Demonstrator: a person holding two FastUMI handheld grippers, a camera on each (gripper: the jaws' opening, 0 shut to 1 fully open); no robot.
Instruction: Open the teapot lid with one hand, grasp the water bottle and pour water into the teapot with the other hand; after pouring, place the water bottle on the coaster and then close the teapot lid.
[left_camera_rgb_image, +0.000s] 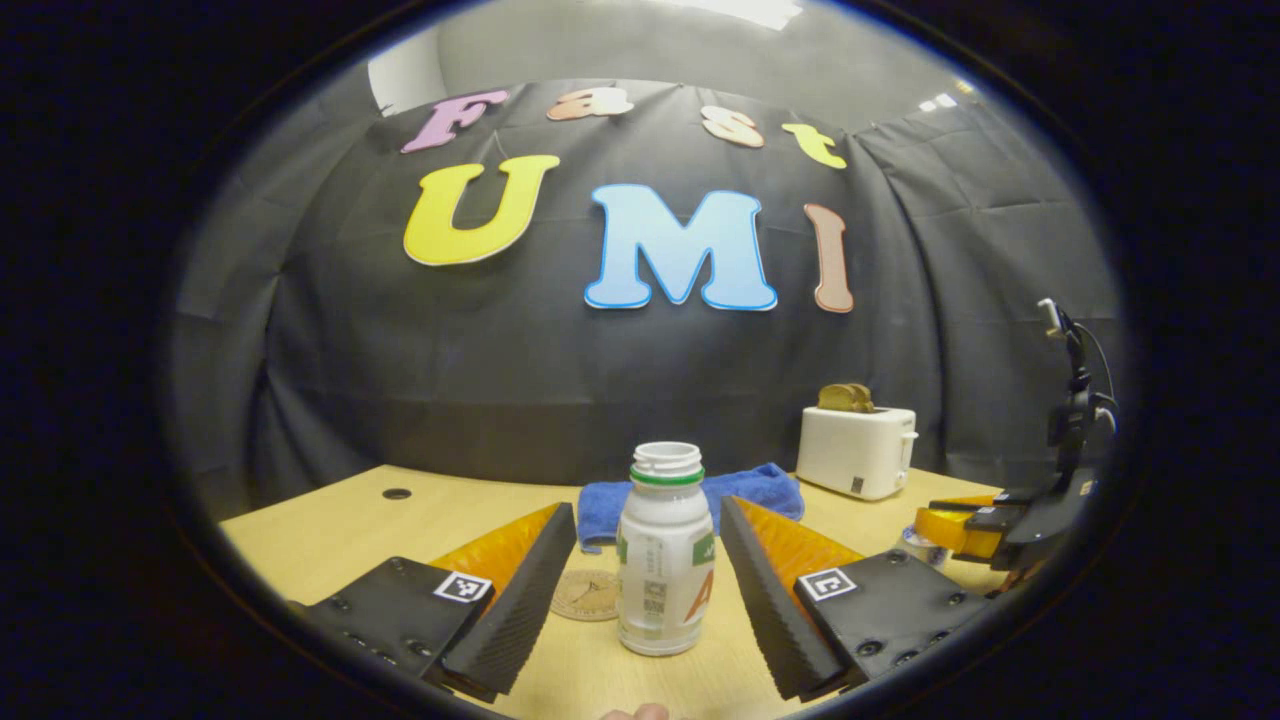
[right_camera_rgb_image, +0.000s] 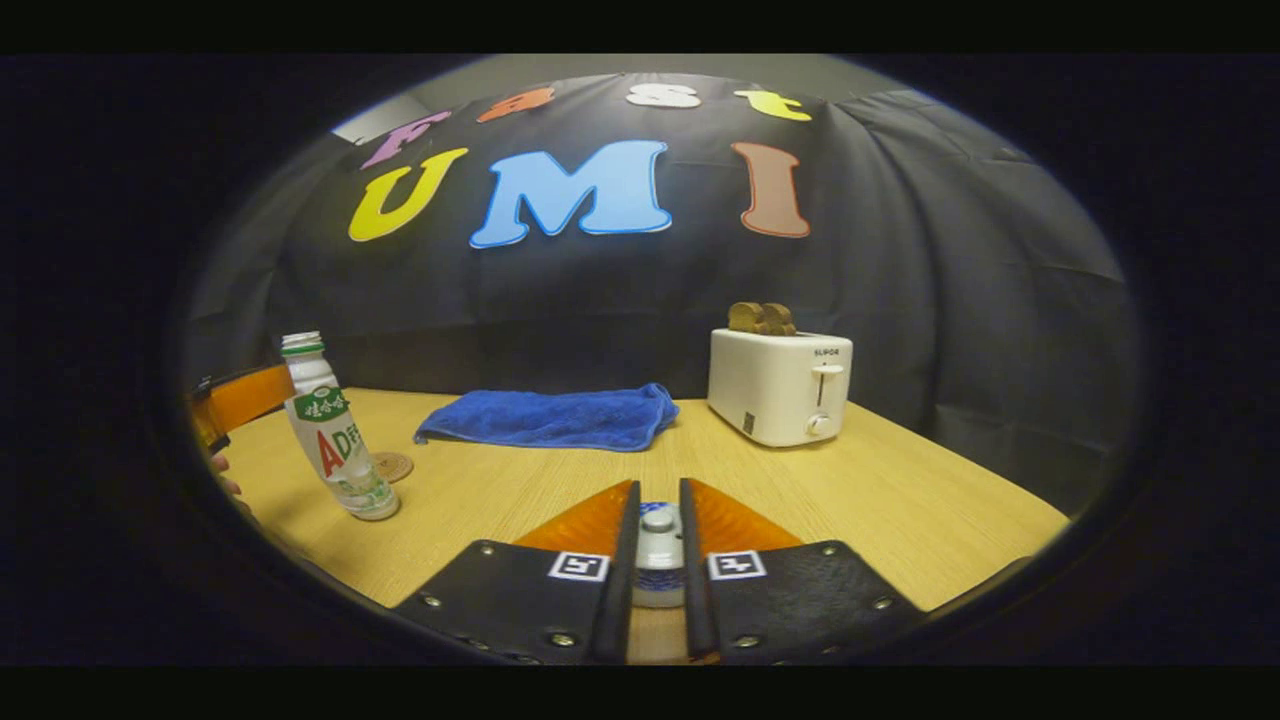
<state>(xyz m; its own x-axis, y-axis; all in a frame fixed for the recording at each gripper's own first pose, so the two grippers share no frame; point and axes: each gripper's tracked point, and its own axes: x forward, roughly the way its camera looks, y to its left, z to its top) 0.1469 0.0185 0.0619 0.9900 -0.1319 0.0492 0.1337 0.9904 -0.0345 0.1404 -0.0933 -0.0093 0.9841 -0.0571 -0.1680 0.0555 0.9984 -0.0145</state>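
Teapot lid (right_camera_rgb_image: 658, 545) sits pinched between the nearly closed jaws of the right gripper (right_camera_rgb_image: 658, 590), knob up. Left gripper (left_camera_rgb_image: 650, 590) has its jaws spread wide either side of the water bottle (left_camera_rgb_image: 664, 560) without touching it — the bottle stands on the table (left_camera_rgb_image: 400, 525), uncapped mouth up, long axis vertical. Coaster (left_camera_rgb_image: 586, 595) lies flat just beside the bottle. Farther back lie a blue towel (right_camera_rgb_image: 550, 415) and a white toaster (right_camera_rgb_image: 778, 385).
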